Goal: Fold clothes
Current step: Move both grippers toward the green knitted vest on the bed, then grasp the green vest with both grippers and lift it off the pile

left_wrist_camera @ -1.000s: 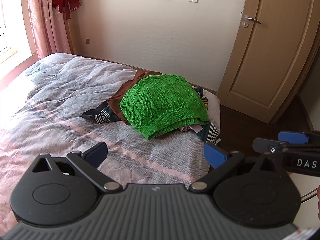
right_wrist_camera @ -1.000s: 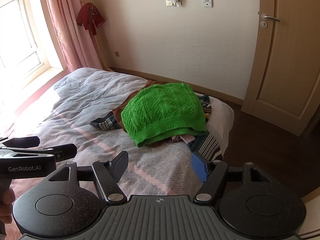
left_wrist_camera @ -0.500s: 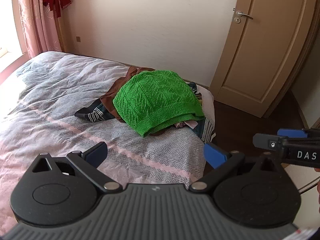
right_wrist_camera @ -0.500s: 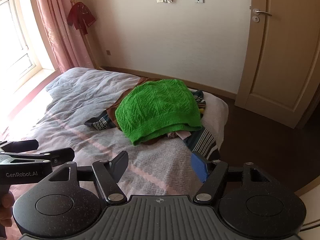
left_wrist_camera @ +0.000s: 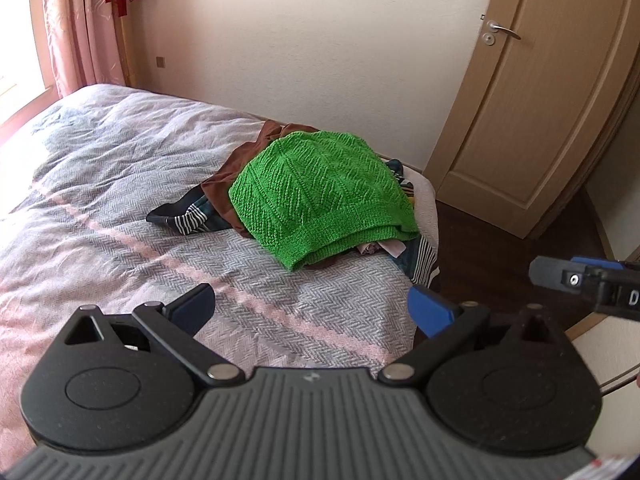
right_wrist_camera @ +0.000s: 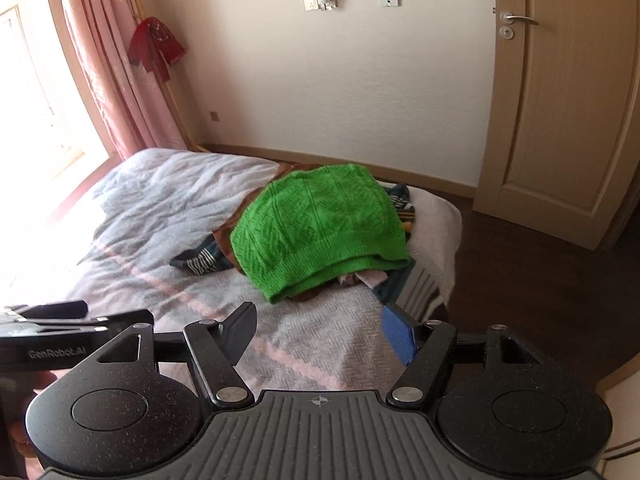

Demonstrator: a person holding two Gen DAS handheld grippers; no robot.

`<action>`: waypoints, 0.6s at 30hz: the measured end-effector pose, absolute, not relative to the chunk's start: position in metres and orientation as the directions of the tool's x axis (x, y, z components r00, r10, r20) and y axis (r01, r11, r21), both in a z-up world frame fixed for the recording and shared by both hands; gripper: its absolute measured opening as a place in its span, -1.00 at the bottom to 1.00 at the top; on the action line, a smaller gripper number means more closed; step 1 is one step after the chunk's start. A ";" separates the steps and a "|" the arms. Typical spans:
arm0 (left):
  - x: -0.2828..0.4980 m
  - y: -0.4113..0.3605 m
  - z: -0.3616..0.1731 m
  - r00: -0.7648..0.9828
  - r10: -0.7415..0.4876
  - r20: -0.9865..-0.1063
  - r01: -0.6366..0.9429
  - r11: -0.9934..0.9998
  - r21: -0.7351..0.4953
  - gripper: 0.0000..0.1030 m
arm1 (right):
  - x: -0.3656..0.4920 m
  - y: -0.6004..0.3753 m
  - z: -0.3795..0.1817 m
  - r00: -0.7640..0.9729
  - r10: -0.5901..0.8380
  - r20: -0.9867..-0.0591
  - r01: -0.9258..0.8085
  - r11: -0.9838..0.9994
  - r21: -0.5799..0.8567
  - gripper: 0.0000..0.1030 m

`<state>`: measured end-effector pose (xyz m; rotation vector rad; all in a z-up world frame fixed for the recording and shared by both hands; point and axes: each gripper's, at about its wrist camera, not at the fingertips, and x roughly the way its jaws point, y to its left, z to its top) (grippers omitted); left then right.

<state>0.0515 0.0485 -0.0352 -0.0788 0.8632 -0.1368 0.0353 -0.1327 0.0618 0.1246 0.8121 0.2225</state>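
Left wrist view: left gripper (left_wrist_camera: 310,308) held above the near part of the bed (left_wrist_camera: 100,208), fingers spread wide, nothing between them. Blue pads on the fingertips (left_wrist_camera: 430,310). The green knitted sweater (left_wrist_camera: 320,196) lies on top of a pile of clothes near the bed's far right corner, well apart from the gripper. Under it: a brown garment (left_wrist_camera: 232,176), a dark striped garment (left_wrist_camera: 188,220) sticking out to the left, more striped cloth hanging over the bed's right edge. The right gripper (left_wrist_camera: 588,280) enters at the right edge of the frame, over the dark floor; from here I cannot tell its opening. Closed wooden door (left_wrist_camera: 532,92) at right.

Right wrist view: right gripper (right_wrist_camera: 320,330) also above the bed's near part, fingers wide apart and empty. Green sweater (right_wrist_camera: 320,228) ahead, on the pile, not touched. The left gripper (right_wrist_camera: 72,320) shows at the lower left edge. Pink curtain (right_wrist_camera: 116,60) at left by a bright window, with a red cloth (right_wrist_camera: 156,46) hanging beside it.
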 end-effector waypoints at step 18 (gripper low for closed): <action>0.203 0.023 -0.111 0.580 -0.057 -0.812 -0.040 0.994 -0.099 0.94 | 0.217 -0.159 -0.035 0.575 0.302 -0.760 -0.253 0.949 0.186 0.29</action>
